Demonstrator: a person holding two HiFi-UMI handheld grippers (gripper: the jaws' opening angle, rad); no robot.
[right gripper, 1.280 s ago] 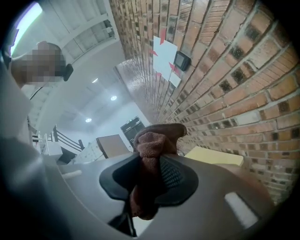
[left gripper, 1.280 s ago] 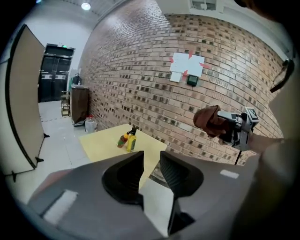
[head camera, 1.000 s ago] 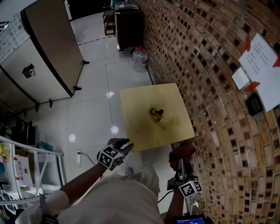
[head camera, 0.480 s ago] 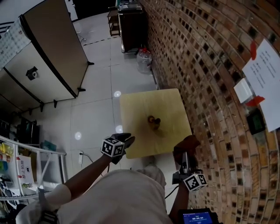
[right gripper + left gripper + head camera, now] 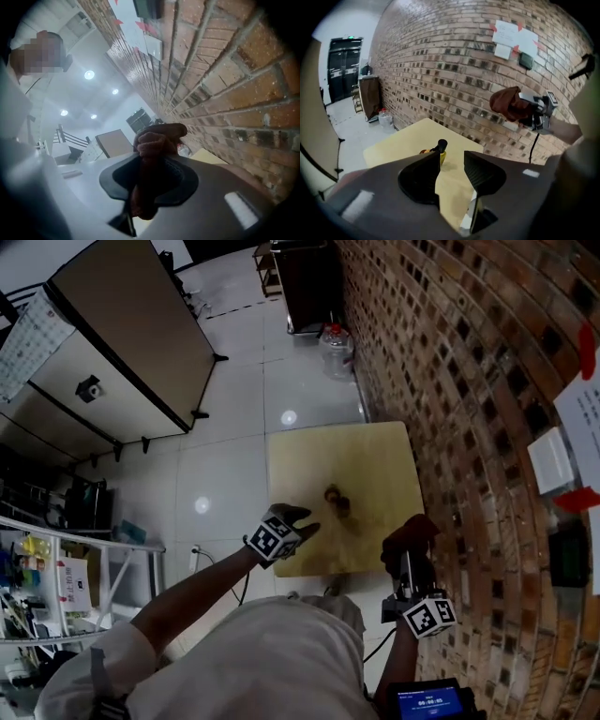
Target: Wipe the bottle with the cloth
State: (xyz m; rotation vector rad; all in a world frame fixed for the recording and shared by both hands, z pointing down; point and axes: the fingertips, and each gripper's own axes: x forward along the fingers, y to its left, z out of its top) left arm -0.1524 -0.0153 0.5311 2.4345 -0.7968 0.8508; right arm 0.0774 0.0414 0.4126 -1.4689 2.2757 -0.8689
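Observation:
A small yellow bottle (image 5: pixel 335 499) with a black cap stands upright near the middle of the pale wooden table (image 5: pixel 375 460). In the left gripper view the bottle (image 5: pixel 439 150) shows just beyond the jaws. My left gripper (image 5: pixel 302 521) hovers over the table's near left edge. Its jaws have just been opening and stand apart (image 5: pixel 452 169) with nothing between them. My right gripper (image 5: pixel 411 554) is at the table's near right corner, close to the brick wall, shut on a bunched reddish-brown cloth (image 5: pixel 154 152). The cloth (image 5: pixel 511 104) is also in the left gripper view.
A brick wall (image 5: pixel 469 381) runs along the table's right side, with papers (image 5: pixel 586 404) taped to it. A water jug (image 5: pixel 336 345) and a dark cabinet (image 5: pixel 309 277) stand beyond the table. Partition boards (image 5: pixel 122 343) and a wire shelf (image 5: pixel 56 587) are at the left.
Both grippers have moved forward toward the table. The left one now reaches over its near edge, closer to the bottle. The cloth stays in the right gripper.

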